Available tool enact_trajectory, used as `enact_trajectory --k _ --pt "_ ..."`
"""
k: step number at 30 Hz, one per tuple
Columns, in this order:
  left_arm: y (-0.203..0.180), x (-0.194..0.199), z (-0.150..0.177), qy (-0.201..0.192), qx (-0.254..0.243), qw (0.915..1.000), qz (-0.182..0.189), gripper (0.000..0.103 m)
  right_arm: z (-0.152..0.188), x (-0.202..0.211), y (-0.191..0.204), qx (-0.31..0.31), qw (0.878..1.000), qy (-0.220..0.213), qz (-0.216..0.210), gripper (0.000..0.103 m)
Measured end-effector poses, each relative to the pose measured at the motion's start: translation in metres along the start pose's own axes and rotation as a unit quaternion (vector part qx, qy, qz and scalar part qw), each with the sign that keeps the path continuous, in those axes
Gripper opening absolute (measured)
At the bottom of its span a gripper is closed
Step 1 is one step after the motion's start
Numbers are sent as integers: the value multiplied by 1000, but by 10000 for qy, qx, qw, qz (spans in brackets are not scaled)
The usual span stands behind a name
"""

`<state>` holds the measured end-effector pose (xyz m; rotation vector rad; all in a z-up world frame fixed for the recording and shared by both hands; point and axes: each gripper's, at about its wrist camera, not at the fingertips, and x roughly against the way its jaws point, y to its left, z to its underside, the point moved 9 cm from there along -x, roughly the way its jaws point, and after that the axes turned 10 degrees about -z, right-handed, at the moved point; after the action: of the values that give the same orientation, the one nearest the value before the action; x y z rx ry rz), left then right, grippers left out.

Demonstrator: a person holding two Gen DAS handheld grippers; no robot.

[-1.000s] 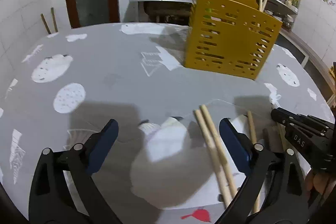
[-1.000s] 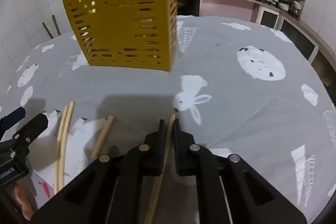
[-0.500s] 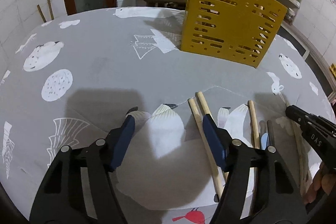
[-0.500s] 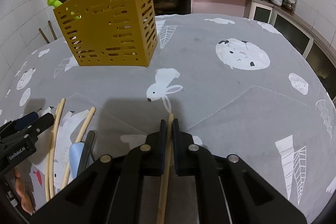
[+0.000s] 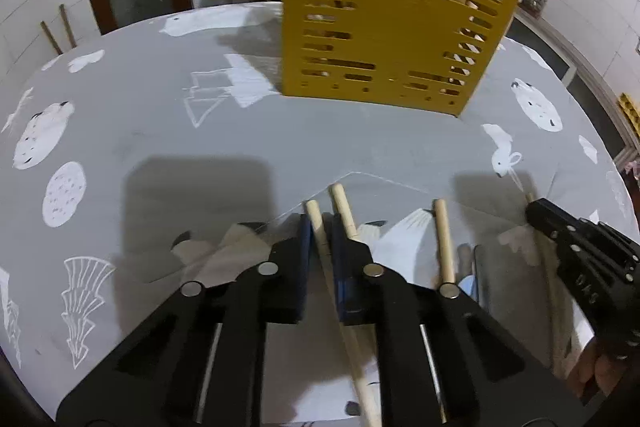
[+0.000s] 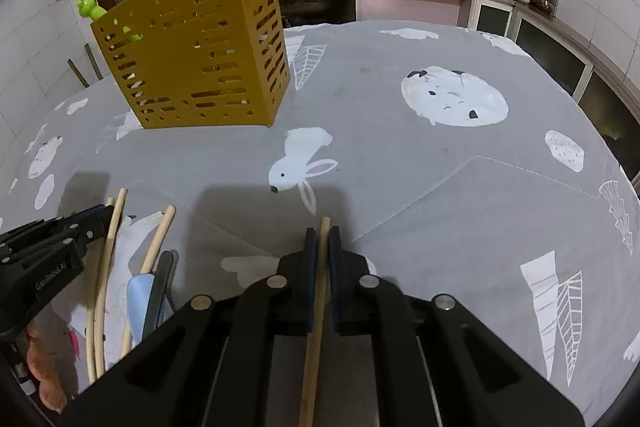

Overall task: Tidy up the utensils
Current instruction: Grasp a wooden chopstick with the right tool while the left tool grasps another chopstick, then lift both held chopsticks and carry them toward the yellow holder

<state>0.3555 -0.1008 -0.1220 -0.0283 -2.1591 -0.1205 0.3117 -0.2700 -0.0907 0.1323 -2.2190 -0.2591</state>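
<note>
My left gripper (image 5: 320,225) has its jaws closing tight on a pale wooden chopstick (image 5: 314,215) that lies on the grey tablecloth, and the pads press it from both sides. A second chopstick (image 5: 339,199) lies just right of it, and a third (image 5: 442,239) further right. My right gripper (image 6: 323,233) is shut on another chopstick (image 6: 325,225), which runs back between its fingers. The yellow slotted utensil holder (image 5: 384,39) (image 6: 196,67) stands upright behind, with chopsticks and a green utensil (image 6: 90,9) in it.
A light blue utensil (image 6: 140,297) and a dark handle (image 6: 160,281) lie among the loose chopsticks (image 6: 160,235) at the near left. The right gripper (image 5: 568,239) is close beside the left one. A stove, pots and shelves line the back wall beyond the round table (image 6: 460,187).
My left gripper moved right and down over the chopsticks and its jaws went from wide open to pinched on one. The right gripper kept its grip and drifted slightly back.
</note>
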Motion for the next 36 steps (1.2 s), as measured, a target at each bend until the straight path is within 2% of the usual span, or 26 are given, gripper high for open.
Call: enact_trajectory --k 5,9,14,22,29,36 --pt "-5 -3 -3 4 -48 10000 35 6 -4 -5 -1 -38 9999 126 94 6" --pt "-3 -1 -4 -29 18 9999 134 6 -5 -1 0 -87 9999 88 -1 6" --pt "8 17 -8 -322 89 9993 150 5 -10 22 6 -67 9992 -329 -192 6" --pt "38 64 -18 -1079 282 9937 56 5 -25 71 8 -138 9932 -1102 -362 6" --pt "60 110 -21 -1781 420 9831 -51 5 -31 114 11 -50 9825 -1832 -327 6" --pt "67 142 -21 -2309 403 9720 -139 5 -32 136 17 120 9727 -2310 -172 6"
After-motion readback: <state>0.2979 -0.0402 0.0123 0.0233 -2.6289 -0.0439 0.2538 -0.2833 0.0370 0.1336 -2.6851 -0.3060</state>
